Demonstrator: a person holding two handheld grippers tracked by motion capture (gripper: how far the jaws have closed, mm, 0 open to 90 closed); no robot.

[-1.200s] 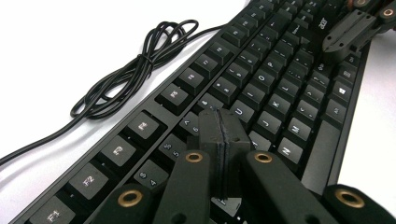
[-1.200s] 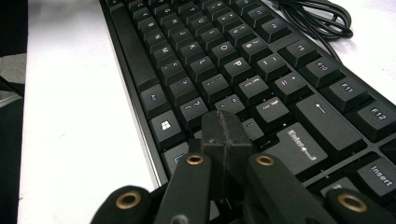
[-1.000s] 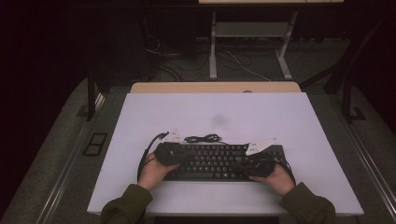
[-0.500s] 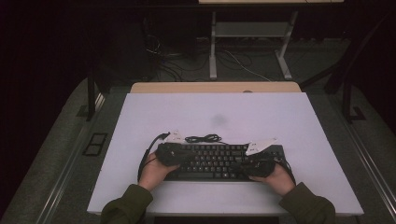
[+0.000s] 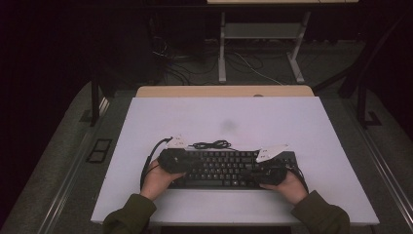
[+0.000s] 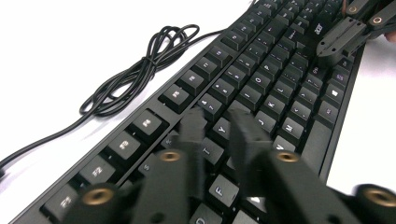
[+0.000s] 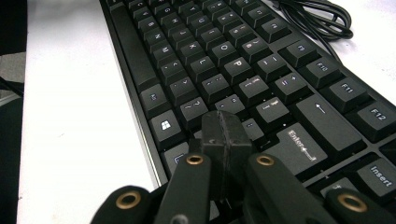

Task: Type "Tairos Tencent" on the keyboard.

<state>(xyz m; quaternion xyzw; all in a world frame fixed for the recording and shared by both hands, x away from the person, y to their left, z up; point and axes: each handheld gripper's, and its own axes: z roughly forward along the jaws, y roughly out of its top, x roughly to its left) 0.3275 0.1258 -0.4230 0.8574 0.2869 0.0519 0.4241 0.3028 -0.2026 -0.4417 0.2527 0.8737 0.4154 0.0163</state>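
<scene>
My left gripper hovers over the keyboard near T and Y, its jaws just parted a little, nothing between them. My right gripper sits pinched together, empty, beside the Enter key. The board looks stiff, light and slippery-keyed; I'd grip its end edges. Beyond lies its coiled cable.

You wear olive-green sleeves; your black left gripper and right gripper show brass-ringed screws and trailing black cables
</scene>
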